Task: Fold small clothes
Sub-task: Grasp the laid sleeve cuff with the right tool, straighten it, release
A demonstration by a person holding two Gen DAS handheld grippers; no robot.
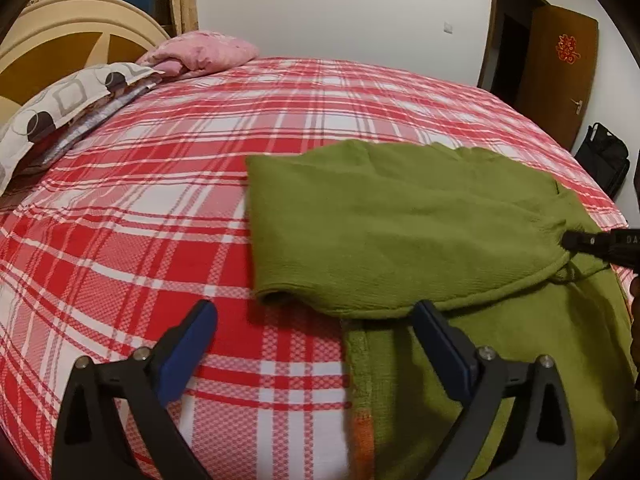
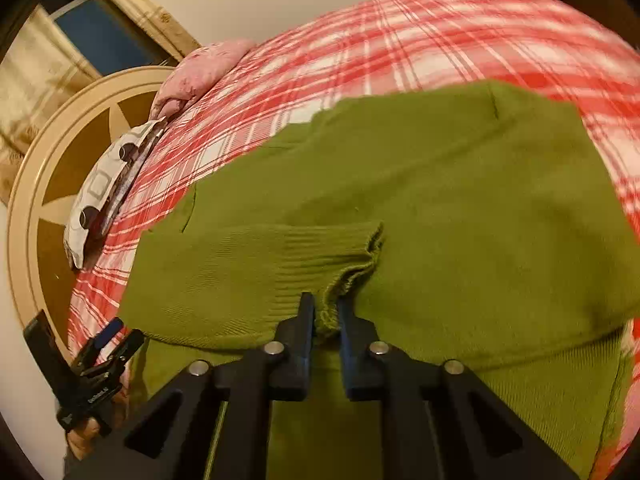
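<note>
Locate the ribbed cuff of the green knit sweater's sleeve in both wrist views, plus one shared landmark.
Left wrist view: the ribbed cuff sits at the far right edge, pinched by the right gripper, on the green knit sweater.
Right wrist view: the cuff is at lower centre, bunched between the shut jaws of the right gripper.
Shared landmark: the pink pillow at the head of the plaid bed.

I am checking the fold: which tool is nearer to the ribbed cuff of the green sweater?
Right. The right tool is shut on the ribbed cuff. The left tool stands open at the green sweater's edge, apart from the cuff.
</note>
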